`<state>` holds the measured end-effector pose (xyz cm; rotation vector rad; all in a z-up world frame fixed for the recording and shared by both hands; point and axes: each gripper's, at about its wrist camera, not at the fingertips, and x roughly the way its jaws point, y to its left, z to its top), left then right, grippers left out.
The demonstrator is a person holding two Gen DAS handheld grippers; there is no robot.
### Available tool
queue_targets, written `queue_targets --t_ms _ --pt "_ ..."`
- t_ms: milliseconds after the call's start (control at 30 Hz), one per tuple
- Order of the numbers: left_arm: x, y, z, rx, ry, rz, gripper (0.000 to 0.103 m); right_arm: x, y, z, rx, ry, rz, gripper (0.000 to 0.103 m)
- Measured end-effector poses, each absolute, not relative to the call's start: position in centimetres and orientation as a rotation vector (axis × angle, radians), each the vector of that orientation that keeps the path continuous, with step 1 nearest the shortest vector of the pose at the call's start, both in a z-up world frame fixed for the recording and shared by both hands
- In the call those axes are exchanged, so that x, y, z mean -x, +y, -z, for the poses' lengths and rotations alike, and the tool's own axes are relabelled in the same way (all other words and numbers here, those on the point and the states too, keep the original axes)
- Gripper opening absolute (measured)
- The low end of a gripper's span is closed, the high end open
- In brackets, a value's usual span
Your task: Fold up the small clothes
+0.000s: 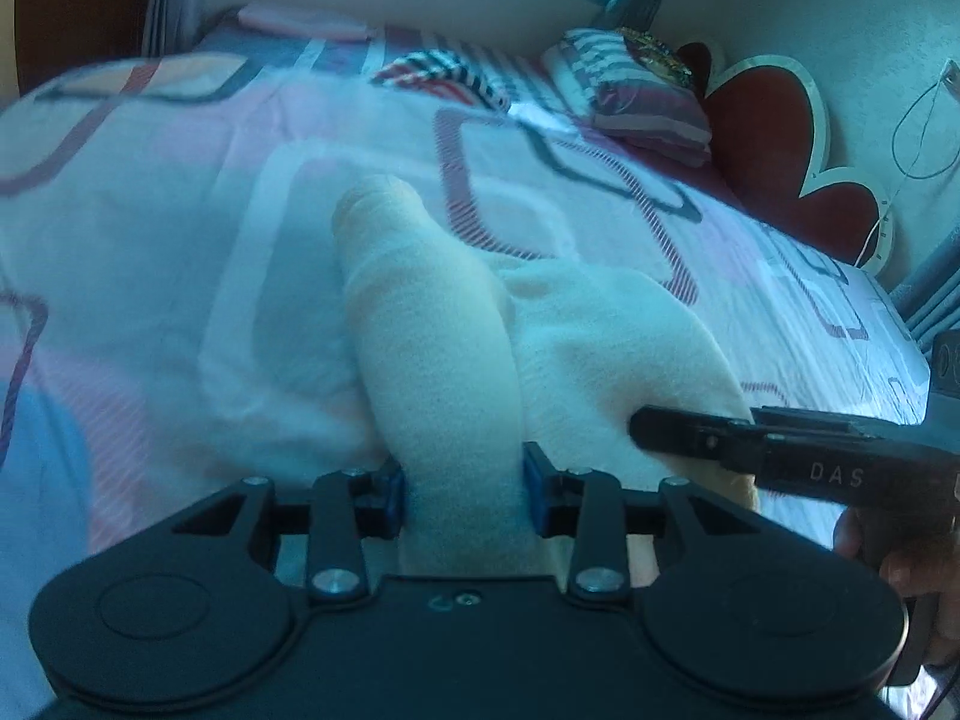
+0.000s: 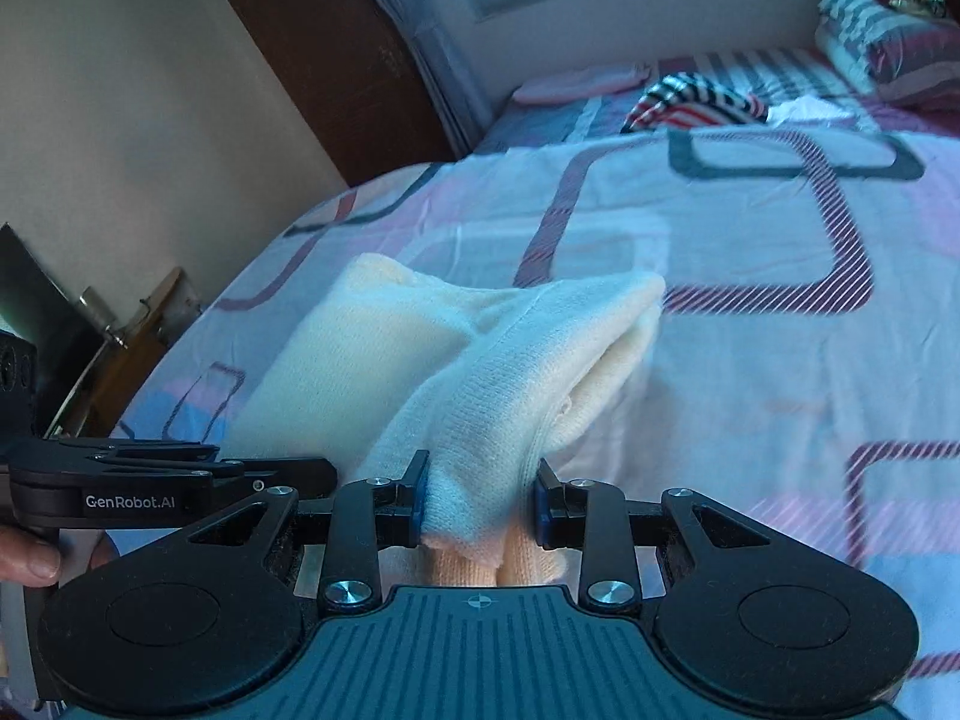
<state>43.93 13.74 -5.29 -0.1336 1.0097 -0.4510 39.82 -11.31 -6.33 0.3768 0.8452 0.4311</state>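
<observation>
My left tongs (image 1: 462, 495) are clamped on a bunched cream sleeve or leg of the small knit garment (image 1: 600, 348), and my right tongs (image 2: 480, 495) pinch another gathered edge of it. The garment hangs between them, its free end draped on the bed (image 2: 750, 228), near its front edge. I judge I am mid-fold: to do it well I should keep both grips firm, carry the two held edges level and together, lay them onto the resting part with edges matched, and only then let go. Left to right, further up the bed I count one pink cloth (image 2: 576, 84), one striped garment (image 2: 696, 99) and one striped pillow (image 2: 888, 48); cream garments in hand, one.
</observation>
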Motion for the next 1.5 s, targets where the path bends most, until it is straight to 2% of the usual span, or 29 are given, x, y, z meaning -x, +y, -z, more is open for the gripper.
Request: queue_targets --t_ms 33,67,100,133,167,267,500,600,700,733,800,867,967,1200,1300,1500 --pt "-44.0 14.4 5.9 0.142 1.022 0.45 0.047 -39.9 -11.0 6.9 -0.374 0.854 -0.415 0.032" --pt "-44.0 15.2 6.2 0.166 1.015 0.443 0.061 -40.1 -11.0 7.8 -0.38 0.869 -0.379 0.032" --pt "-43.8 15.8 6.4 0.176 0.996 0.427 0.069 -40.3 -11.5 8.6 -0.421 0.888 -0.362 0.032" --pt "-43.6 16.3 6.5 0.176 0.977 0.416 0.074 -40.4 -12.3 9.2 -0.47 0.895 -0.349 0.032" --pt "-43.4 16.7 6.7 0.186 0.963 0.411 0.075 -40.5 -12.8 9.5 -0.501 0.897 -0.339 0.032" --pt "-43.4 17.3 7.9 0.252 0.974 0.424 0.07 -40.7 -12.8 9.7 -0.499 0.895 -0.327 0.032" --pt "-43.8 17.2 8.9 0.265 0.95 0.411 0.073 -40.7 -12.6 9.5 -0.473 0.896 -0.294 0.033" --pt "-43.7 17.2 8.3 0.257 0.957 0.411 0.073 -40.6 -12.9 9.4 -0.476 0.908 -0.299 0.042" --pt "-43.2 17.5 6.6 0.224 0.881 0.388 0.065 -39.6 -13.5 7.3 -0.435 0.842 -0.258 0.044" --pt "-43.4 17.5 6.3 0.221 0.87 0.378 0.06 -39.4 -13.7 6.6 -0.417 0.809 -0.244 0.044" --pt "-44.4 17.5 6.1 0.239 0.866 0.362 0.059 -39.7 -13.9 5.6 -0.409 0.791 -0.263 0.044" --pt "-45.5 17.1 6.2 0.234 0.881 0.353 0.059 -40.4 -13.3 5.3 -0.368 0.796 -0.299 0.035" --pt "-46.7 16.1 7.1 0.195 0.932 0.348 0.062 -41.6 -12.0 6.5 -0.292 0.858 -0.327 0.028" --pt "-46.7 15.6 8.0 0.187 0.951 0.347 0.066 -42.3 -12.2 8.4 -0.209 0.884 -0.261 0.028" --pt "-44.9 15.4 6.6 0.146 0.905 0.334 0.059 -40.9 -12.1 6.8 -0.17 0.85 -0.233 0.028" --pt "-38.3 17.3 5.9 0.188 0.871 0.354 0.059 -34.1 -10.8 4.5 -0.131 0.82 -0.323 0.028"
